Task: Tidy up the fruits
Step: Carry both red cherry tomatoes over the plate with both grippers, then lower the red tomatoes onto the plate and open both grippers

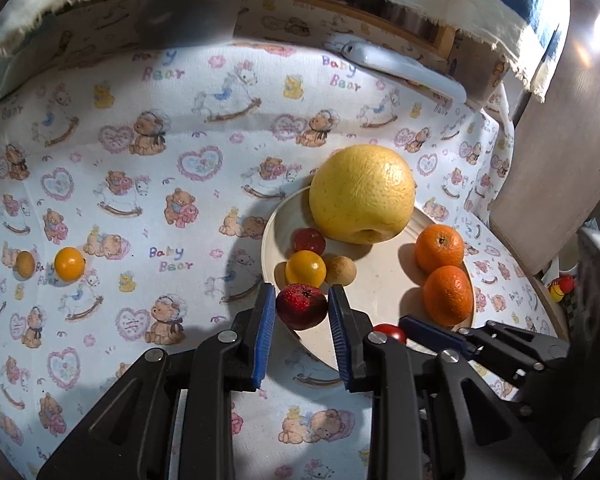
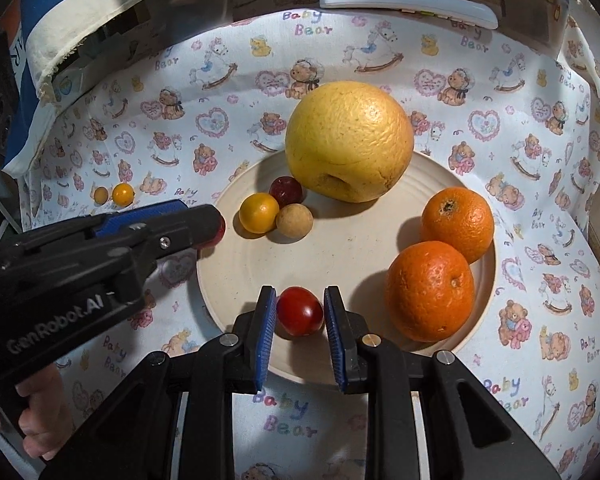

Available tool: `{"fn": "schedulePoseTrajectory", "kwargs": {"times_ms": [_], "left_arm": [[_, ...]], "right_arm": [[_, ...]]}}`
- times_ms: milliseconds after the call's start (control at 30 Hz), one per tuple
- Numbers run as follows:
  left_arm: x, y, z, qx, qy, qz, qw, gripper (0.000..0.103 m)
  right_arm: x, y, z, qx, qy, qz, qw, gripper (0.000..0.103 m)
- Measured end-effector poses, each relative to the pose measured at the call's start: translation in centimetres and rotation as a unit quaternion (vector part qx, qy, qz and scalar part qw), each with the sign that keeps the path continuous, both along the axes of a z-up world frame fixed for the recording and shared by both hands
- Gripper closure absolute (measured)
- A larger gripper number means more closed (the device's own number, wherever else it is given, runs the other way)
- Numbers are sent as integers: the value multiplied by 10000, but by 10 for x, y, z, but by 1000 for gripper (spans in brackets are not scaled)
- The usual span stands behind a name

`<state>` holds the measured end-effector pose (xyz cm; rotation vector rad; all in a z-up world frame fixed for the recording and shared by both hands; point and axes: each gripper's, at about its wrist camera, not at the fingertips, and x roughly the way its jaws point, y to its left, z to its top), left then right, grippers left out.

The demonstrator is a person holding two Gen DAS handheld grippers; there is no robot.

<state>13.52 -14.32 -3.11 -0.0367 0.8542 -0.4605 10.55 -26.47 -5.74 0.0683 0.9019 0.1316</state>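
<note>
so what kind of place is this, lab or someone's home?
Most likely a home table: a Baby Bear print cloth covers it, a white remote control lies at the back, and fruit sits on a cream plate.

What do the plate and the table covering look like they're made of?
The plate looks like glazed ceramic or perhaps melamine: cream, smooth, faint concentric rings, soft sheen. The table covering looks like soft printed cotton fabric: matte, creased, with teddy bear and heart prints.

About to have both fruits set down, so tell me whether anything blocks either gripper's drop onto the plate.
Nothing visible does. The left gripper holds a dark red fruit over the plate rim, the right gripper a red tomato over bare plate. The yellow tomato sits just beyond the left one.
</note>
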Motion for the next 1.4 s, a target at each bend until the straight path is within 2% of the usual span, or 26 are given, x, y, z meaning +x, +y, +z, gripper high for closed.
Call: {"fn": "schedulePoseTrajectory", "kwargs": {"times_ms": [433,600,767,867,1000,1133,1167,1200,1233,1300,1367,1400], "left_arm": [[0,-7,-4,-12,15,-216,9998,77],[2,-5,-7,13,48,-150,9999,77],[0,-4,-7,47,-3,-162,9999,72],[-2,-2,-3,51,-116,-119,9998,66],[-7,1,4,106,-394,-51,9992,51],[-11,4,10,86,-613,31,9981,30],[-12,5,11,78,-671,68,9977,28],[-13,7,13,70,-745,118,9971,22],[-14,9,15,55,-814,178,9965,19],[-17,15,18,-19,-951,295,9950,12],[-21,23,24,-127,-1105,384,9931,5],[-23,26,26,-149,-1194,437,9918,3]], "right_arm": [[-7,-7,10,166,-65,-15,9998,75],[-8,-6,12,159,-73,18,9998,75],[-8,-5,11,149,-42,15,9999,75],[-9,-6,12,144,-63,11,9999,75],[-10,-6,12,139,-140,15,9998,75],[-13,-4,15,1,-324,-29,9995,74],[-14,-4,16,-28,-367,-35,9993,73],[-14,-4,17,-52,-402,-41,9992,68],[-14,-4,18,-71,-450,-54,9989,57],[-17,-4,22,-106,-625,-101,9979,46],[-19,-4,26,-194,-750,-127,9969,45],[-20,-3,28,-230,-807,-126,9964,41]]}}
